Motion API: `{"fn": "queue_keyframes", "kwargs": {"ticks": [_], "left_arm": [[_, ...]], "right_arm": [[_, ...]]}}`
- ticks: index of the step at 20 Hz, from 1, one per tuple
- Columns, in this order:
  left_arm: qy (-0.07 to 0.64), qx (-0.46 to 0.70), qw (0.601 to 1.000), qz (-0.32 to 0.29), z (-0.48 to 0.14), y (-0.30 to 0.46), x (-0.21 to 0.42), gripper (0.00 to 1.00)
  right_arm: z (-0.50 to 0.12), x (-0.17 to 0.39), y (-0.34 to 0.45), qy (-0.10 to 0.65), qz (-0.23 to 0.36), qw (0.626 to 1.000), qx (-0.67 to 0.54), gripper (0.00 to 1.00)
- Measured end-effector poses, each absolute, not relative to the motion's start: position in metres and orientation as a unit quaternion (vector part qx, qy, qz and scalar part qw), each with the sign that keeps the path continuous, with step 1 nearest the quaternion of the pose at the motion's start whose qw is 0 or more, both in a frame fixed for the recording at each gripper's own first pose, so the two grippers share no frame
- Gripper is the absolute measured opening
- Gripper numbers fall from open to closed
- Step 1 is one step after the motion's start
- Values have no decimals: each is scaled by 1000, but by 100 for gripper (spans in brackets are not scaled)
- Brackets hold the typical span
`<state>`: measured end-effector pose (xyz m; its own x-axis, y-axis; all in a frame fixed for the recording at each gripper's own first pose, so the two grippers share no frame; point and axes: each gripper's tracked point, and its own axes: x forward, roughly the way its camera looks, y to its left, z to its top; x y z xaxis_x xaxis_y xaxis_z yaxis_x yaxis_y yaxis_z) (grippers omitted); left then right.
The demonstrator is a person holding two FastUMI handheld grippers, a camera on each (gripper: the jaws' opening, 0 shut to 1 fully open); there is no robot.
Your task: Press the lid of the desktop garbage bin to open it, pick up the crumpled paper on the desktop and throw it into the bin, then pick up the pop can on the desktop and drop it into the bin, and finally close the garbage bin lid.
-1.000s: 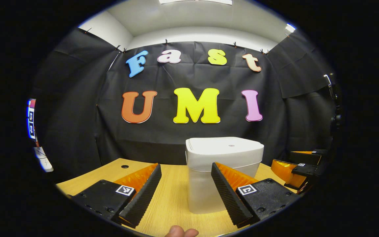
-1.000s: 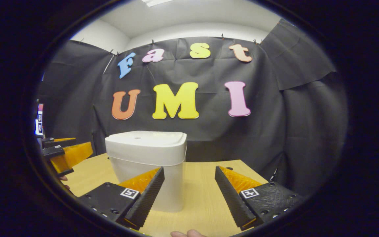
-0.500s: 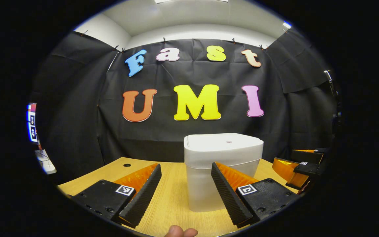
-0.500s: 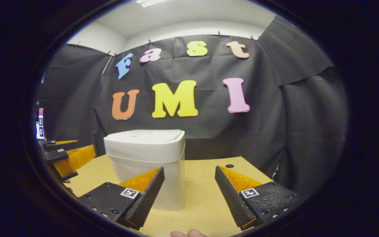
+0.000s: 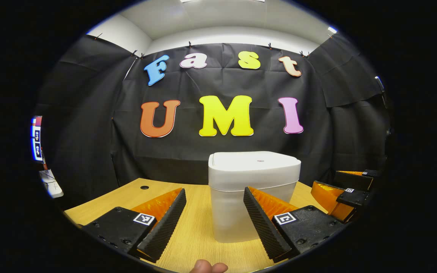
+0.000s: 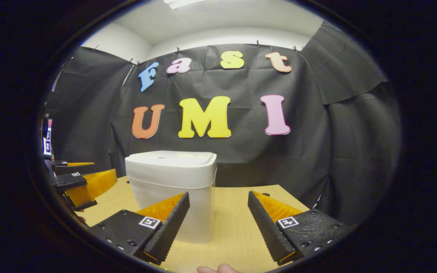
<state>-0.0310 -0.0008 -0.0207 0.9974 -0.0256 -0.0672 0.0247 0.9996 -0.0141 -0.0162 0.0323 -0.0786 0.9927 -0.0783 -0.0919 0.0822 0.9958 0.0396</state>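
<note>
A white desktop garbage bin [image 5: 254, 189] stands on the wooden desk, its flat lid [image 5: 254, 161] down. In the left gripper view the bin sits just beyond my left gripper [image 5: 214, 194], a little right of centre; the fingers stand wide apart with nothing between them. In the right gripper view the same bin [image 6: 173, 189] stands left of centre, behind the left finger of my right gripper [image 6: 218, 197], which is open and holds nothing. Each gripper appears at the edge of the other's view: the right gripper [image 5: 341, 191] and the left gripper [image 6: 80, 182].
The light wooden desk [image 6: 233, 220] runs back to the black cloth wall. A small round hole [image 5: 144, 187] marks the desk's far left corner. A person's fingertip [image 5: 207, 266] shows at the bottom edge.
Both views have shifted slightly: the bin sits a bit lower and more to the left in the left gripper view. The fingers stay wide apart and the lid stays down.
</note>
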Motion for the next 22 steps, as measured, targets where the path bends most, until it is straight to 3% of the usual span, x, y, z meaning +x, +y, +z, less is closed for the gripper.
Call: {"fn": "queue_keyframes", "kwargs": {"ticks": [22], "left_arm": [[27,-4,999,-24,-20,-5,-28,98]], "right_arm": [[-77,-21,29,36,-53,997,30,95]]}}
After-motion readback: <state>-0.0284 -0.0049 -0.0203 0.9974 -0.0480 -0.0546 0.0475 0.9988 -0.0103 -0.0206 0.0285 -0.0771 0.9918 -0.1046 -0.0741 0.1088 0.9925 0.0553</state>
